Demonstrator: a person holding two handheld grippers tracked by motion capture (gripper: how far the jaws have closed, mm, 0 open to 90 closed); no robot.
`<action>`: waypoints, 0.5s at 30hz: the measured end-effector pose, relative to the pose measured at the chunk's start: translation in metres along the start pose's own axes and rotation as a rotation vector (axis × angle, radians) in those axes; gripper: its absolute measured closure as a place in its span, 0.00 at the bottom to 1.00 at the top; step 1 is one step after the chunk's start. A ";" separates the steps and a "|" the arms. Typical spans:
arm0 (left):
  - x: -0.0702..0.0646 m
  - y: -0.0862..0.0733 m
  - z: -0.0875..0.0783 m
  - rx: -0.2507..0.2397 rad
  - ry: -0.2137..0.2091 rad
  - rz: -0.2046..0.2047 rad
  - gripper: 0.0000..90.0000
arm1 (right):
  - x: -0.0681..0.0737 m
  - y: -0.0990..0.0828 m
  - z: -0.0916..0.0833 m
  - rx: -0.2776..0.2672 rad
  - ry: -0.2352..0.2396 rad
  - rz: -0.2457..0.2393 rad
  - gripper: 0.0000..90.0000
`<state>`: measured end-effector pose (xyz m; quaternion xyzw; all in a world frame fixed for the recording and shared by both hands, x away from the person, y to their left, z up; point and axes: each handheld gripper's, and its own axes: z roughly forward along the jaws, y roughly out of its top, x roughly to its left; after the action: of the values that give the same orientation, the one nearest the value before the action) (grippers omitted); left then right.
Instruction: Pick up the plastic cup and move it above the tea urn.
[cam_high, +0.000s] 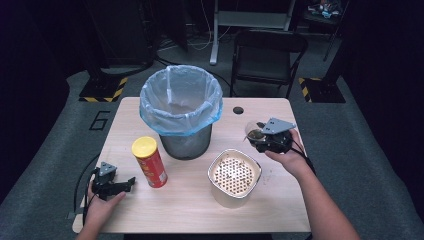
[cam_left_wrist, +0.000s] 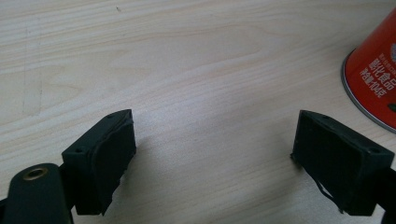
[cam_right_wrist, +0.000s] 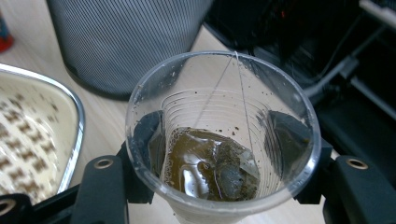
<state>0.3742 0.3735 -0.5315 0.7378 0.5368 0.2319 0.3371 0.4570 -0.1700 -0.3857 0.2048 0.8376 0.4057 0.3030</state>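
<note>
1. The right gripper (cam_high: 261, 137) is up off the desk (cam_high: 200, 210), over its right-hand side, and its two black jaws are clamped on a clear plastic cup (cam_high: 254, 133).
2. Looking along that gripper, the cup (cam_right_wrist: 223, 135) sits squarely between the jaws, one pad pressed to each side of its wall, mouth up and leaning slightly.
3. Inside the cup there's a shallow pool of brown liquid with a soaked tea bag (cam_right_wrist: 219, 172); two thin strings run from it up to the rim, and dark specks cling to the wall.
4. The held cup hangs just to the right of the bin (cam_high: 181, 112), a mesh basket lined with a pale blue bag, and just beyond the white container (cam_high: 234, 176) with the perforated insert.
5. From above the cup is small and half hidden by the gripper body, so how high it is over the desk is hard to judge.
6. The left gripper (cam_high: 120, 186) lies low at the near left edge of the desk, jaws spread wide with only bare wood between them.
7. The red can with a yellow lid (cam_high: 149, 161) stands upright just to the right of that spread gripper, not touching it; its red side (cam_left_wrist: 376, 79) shows at the edge of the left gripper view.
</note>
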 end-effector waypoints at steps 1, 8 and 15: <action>0.000 0.000 0.000 -0.001 0.001 0.000 0.14 | 0.000 0.000 0.000 0.000 0.000 0.000 0.43; 0.000 0.000 0.000 0.000 0.000 0.000 0.14 | 0.003 0.021 0.001 -0.089 0.054 -0.112 0.43; 0.000 0.000 0.000 0.000 0.000 0.001 0.14 | 0.003 0.022 0.004 -0.112 0.079 -0.127 0.44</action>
<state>0.3743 0.3735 -0.5315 0.7380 0.5365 0.2323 0.3371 0.4599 -0.1527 -0.3709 0.1177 0.8363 0.4397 0.3058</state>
